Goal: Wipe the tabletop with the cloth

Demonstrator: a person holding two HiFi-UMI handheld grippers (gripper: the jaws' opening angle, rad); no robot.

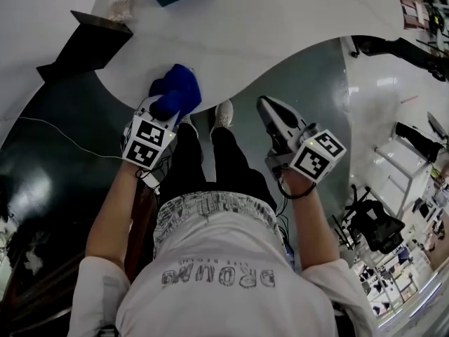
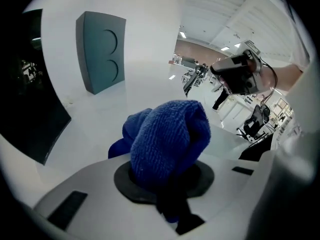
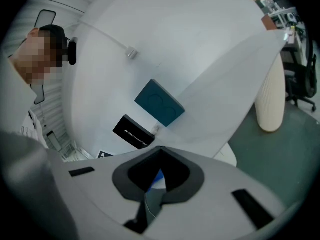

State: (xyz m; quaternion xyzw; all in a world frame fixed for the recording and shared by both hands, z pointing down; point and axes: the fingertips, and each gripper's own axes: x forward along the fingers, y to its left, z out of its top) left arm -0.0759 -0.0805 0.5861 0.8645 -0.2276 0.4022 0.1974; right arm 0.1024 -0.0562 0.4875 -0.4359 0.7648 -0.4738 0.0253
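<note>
Cloth, blue and bunched, sits clenched in my left claw at the near edge of the white tabletop. To wipe well, I should press it flat and sweep in overlapping strokes. My right claw is closed on nothing, off the table's edge.

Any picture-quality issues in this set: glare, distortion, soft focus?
Head view: strong fisheye curves the white tabletop, which is nearly washed out; the floor at left is dark and glossy. Left gripper view: black vignetted corners; the blue cloth is sharp, the left claw nearest the lens soft. Right gripper view: same vignette, a mosaic patch at upper left, even light on the tabletop.
</note>
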